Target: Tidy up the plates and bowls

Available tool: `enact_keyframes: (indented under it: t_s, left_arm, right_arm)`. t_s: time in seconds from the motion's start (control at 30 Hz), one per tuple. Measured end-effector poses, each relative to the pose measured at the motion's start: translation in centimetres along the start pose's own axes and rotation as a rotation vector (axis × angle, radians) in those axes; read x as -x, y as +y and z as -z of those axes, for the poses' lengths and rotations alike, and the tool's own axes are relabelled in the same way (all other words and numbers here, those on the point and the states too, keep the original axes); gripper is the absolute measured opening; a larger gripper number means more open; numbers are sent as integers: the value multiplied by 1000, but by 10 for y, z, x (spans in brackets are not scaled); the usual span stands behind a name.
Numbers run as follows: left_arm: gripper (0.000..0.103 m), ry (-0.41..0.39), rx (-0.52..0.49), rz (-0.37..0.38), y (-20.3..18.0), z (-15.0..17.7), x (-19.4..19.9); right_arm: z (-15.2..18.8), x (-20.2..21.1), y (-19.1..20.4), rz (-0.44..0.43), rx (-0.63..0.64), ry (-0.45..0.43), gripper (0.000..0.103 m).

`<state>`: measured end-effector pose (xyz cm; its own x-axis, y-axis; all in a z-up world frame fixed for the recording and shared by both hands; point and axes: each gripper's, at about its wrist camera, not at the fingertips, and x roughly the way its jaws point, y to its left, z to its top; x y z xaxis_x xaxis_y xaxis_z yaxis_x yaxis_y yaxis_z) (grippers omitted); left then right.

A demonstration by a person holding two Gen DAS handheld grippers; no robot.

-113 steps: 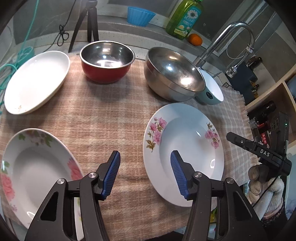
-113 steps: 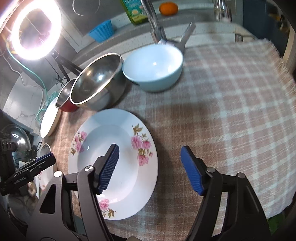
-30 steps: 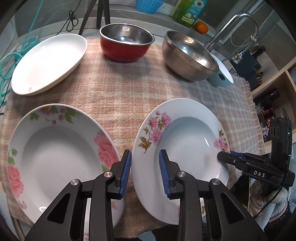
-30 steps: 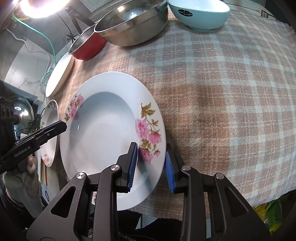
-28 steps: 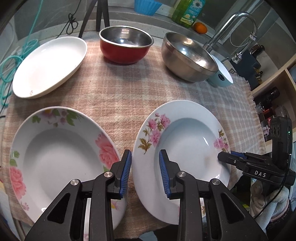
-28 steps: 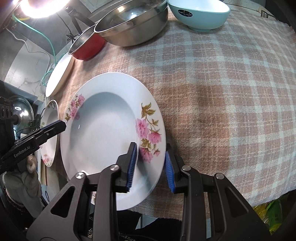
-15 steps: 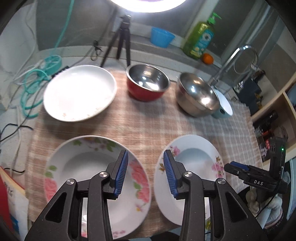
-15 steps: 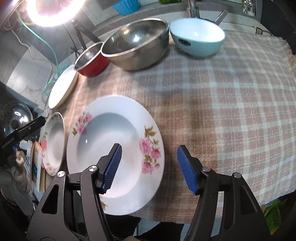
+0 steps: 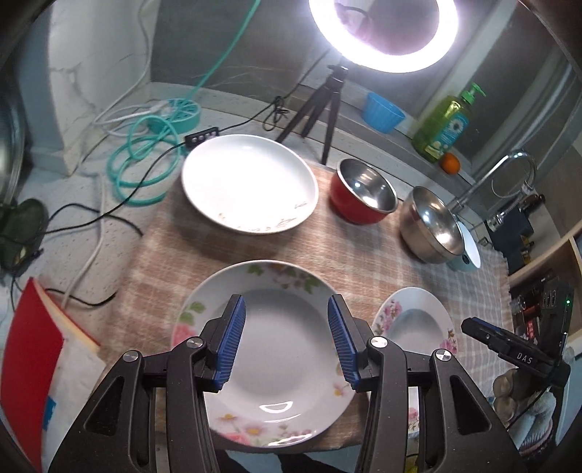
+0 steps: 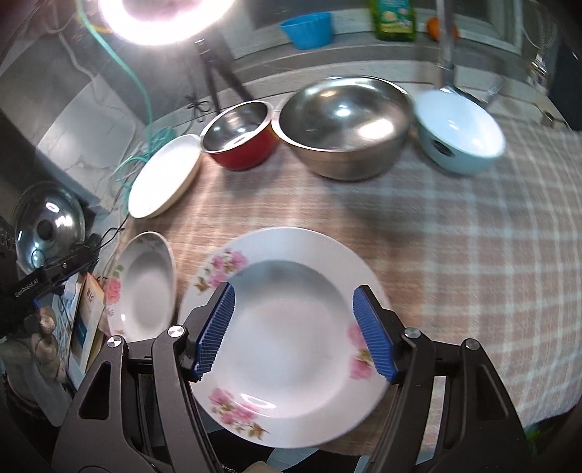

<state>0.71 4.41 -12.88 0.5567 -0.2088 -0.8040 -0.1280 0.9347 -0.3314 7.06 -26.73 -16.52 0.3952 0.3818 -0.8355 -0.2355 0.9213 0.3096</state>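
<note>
Two floral plates lie side by side at the front of the checked cloth (image 10: 454, 233). My left gripper (image 9: 285, 342) is open and raised above the left floral plate (image 9: 280, 371). My right gripper (image 10: 294, 334) is open and raised above the right floral plate (image 10: 291, 327), which also shows in the left wrist view (image 9: 418, 324). Behind them stand a plain white plate (image 9: 249, 182), a red bowl (image 9: 362, 194), a large steel bowl (image 9: 431, 225) and a light blue bowl (image 10: 460, 132).
A ring light on a tripod (image 9: 382, 32) stands behind the plates, with a blue cup (image 9: 383, 114), a soap bottle (image 9: 445, 127) and an orange (image 9: 451, 162) on the ledge. A tap (image 9: 505, 171) is at right. Cables (image 9: 145, 160) and a red book (image 9: 32, 360) lie at left.
Both grippers, earlier narrowed around the right floral plate's rims, opened wide and pulled up and back. The left gripper shifted left over the left floral plate. Both plates rest on the cloth.
</note>
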Motion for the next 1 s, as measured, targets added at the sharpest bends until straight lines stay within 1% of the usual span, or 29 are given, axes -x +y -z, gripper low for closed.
enact_keyframes:
  t_s: [0.23, 0.43, 0.67, 0.87, 1.0]
  left_arm:
    - [46, 1, 80, -39, 31, 12, 8]
    - [46, 11, 157, -62, 57, 22, 9]
    - [46, 32, 234, -55, 76, 38, 5]
    - [46, 54, 263, -38, 83, 48, -1]
    - [46, 72, 273, -23, 84, 53, -7]
  right_arm:
    - [-13, -19, 40, -44, 96, 26, 70]
    - [-18, -42, 78, -72, 200, 69, 70]
    - [-19, -73, 112, -92, 285, 121, 70]
    - [-19, -95, 132, -106, 341, 173, 70]
    - [-19, -105, 139, -112, 363, 196, 63]
